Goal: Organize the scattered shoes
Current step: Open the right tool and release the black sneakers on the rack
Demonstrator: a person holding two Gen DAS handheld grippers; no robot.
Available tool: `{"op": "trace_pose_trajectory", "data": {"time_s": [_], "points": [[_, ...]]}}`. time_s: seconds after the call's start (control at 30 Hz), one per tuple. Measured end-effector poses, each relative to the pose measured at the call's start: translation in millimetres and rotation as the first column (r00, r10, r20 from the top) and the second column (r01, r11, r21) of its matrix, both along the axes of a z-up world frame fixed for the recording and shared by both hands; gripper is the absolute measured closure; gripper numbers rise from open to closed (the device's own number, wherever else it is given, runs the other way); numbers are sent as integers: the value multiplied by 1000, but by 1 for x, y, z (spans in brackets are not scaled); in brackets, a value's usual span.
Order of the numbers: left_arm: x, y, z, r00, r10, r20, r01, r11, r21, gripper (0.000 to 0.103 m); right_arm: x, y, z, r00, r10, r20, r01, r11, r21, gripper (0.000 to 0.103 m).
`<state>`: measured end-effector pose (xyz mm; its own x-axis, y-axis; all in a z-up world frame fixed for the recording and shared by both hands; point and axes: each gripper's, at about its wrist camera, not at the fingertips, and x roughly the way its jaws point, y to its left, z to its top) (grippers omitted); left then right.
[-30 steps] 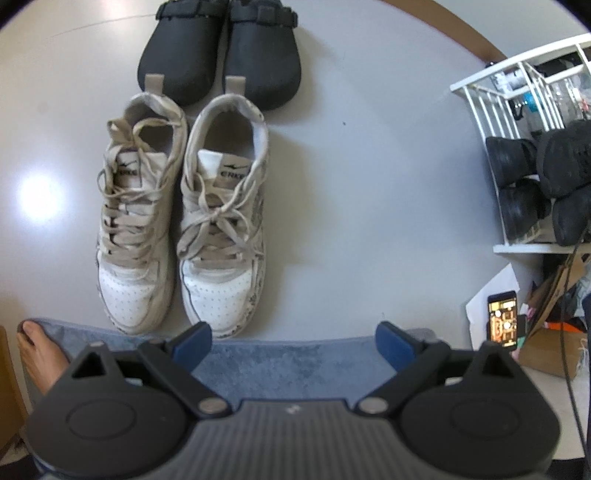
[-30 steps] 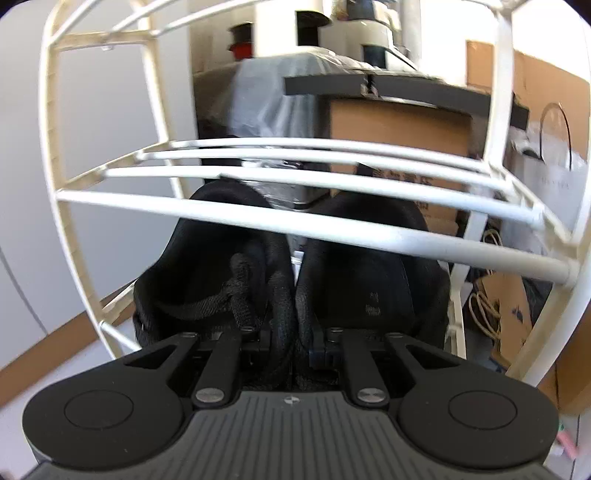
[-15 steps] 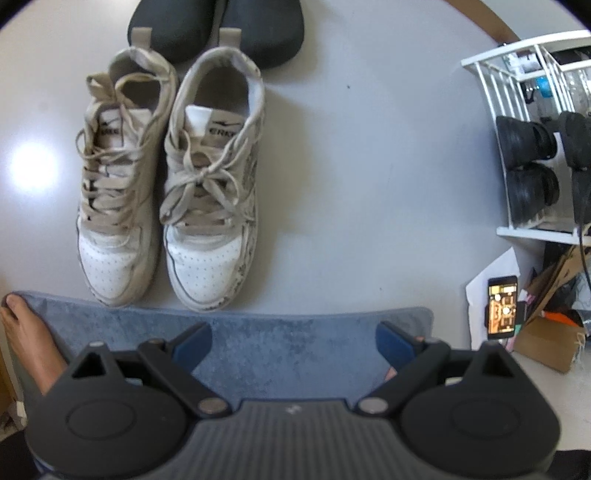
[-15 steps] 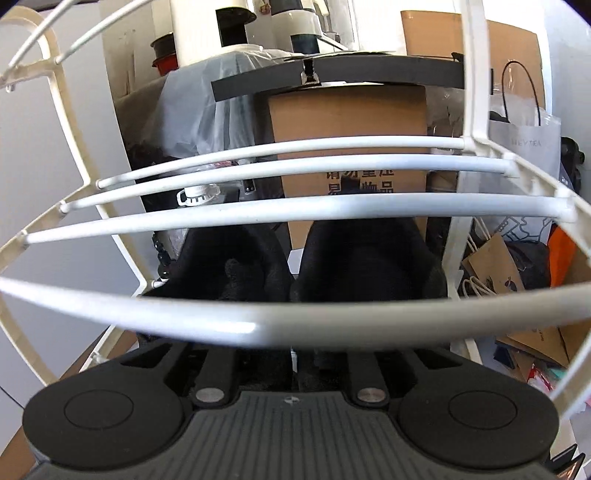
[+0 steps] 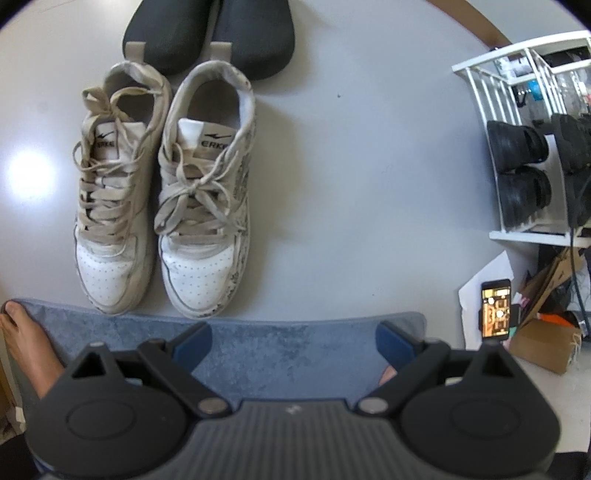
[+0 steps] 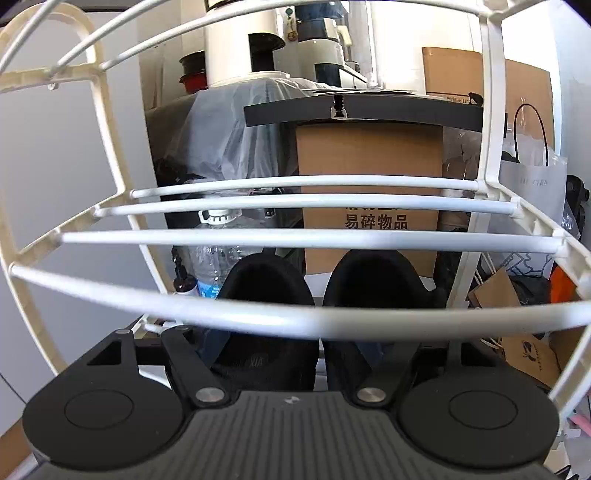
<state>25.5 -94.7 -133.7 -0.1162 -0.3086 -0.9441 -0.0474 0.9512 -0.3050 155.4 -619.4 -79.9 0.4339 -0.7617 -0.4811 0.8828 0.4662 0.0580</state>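
Note:
A pair of black shoes (image 6: 266, 295) (image 6: 376, 288) stands side by side on a lower shelf of the white wire rack (image 6: 295, 236), toes pointing away. My right gripper (image 6: 290, 354) is just behind their heels. Its jaws are opening and the blue pads (image 6: 212, 350) no longer press on the shoes. A rack bar crosses in front of them. My left gripper (image 5: 291, 338) hangs open and empty over a blue mat (image 5: 280, 350), pointing down. On the floor beyond it lies a pair of white sneakers (image 5: 205, 206), with black clogs (image 5: 210, 33) behind them.
The white rack (image 5: 517, 74) stands at the right of the floor with dark shoes (image 5: 517, 144) in it. A phone (image 5: 496, 314), paper and cardboard boxes lie beside it. A bare foot (image 5: 22, 343) rests on the mat's left edge. Boxes, bags and a water bottle (image 6: 218, 254) crowd behind the rack.
My right gripper was shut on the black shoes' inner collars; its jaws have spread and it has drawn back, leaving the pair on the shelf. The left gripper stays open and has hardly moved.

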Motion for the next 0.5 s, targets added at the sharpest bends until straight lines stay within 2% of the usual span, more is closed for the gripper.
{"op": "trace_pose_trajectory", "data": {"time_s": [0.13, 0.5], "points": [[1, 1, 8, 999, 2, 36, -2, 1000, 2, 6, -7, 17, 0, 999, 3, -45, -4, 1000, -8, 25], [1, 14, 41, 991, 45, 122, -39, 998, -52, 6, -29, 71, 13, 994, 39, -101, -31, 996, 86, 26]]}}
